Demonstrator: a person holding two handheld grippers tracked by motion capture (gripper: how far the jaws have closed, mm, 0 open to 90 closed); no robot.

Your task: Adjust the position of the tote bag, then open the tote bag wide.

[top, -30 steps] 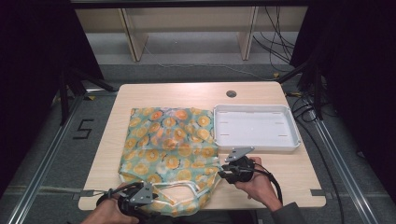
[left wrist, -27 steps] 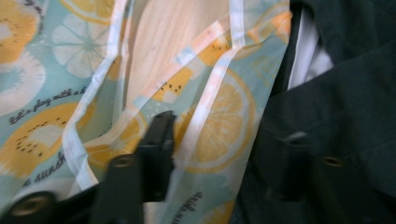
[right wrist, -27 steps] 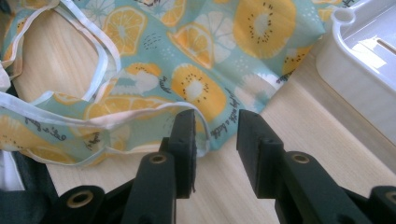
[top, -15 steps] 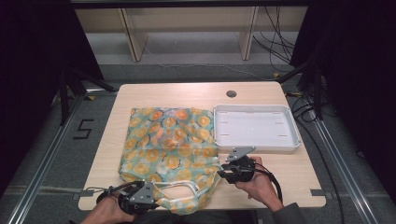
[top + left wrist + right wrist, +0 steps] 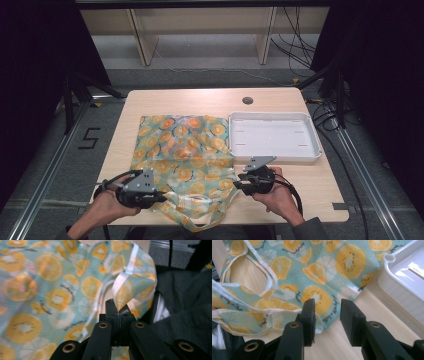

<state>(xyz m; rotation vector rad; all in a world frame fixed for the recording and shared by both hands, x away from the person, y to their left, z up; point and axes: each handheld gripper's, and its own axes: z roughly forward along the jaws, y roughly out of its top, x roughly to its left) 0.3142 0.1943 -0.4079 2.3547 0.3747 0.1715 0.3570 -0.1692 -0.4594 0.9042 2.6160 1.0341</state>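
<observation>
Tote bag flat on table, just left of white tray | left gripper clamped on handle strap, done | right gripper part-open, jaws just widening, astride bag's corner, no pinch yet | left: right-side grasp, folding.

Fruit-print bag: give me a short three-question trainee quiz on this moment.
1. True or false: the left hand-held gripper is shut on the fruit-print bag.
2. What lies right of the bag on the table? A) white tray B) grey bowl
3. How do the right hand-held gripper jaws stand?

Key: 1 true; it pinches the bag's edge. 2 A, the white tray. 3 Open, at the bag's corner, pressing nothing.
</observation>
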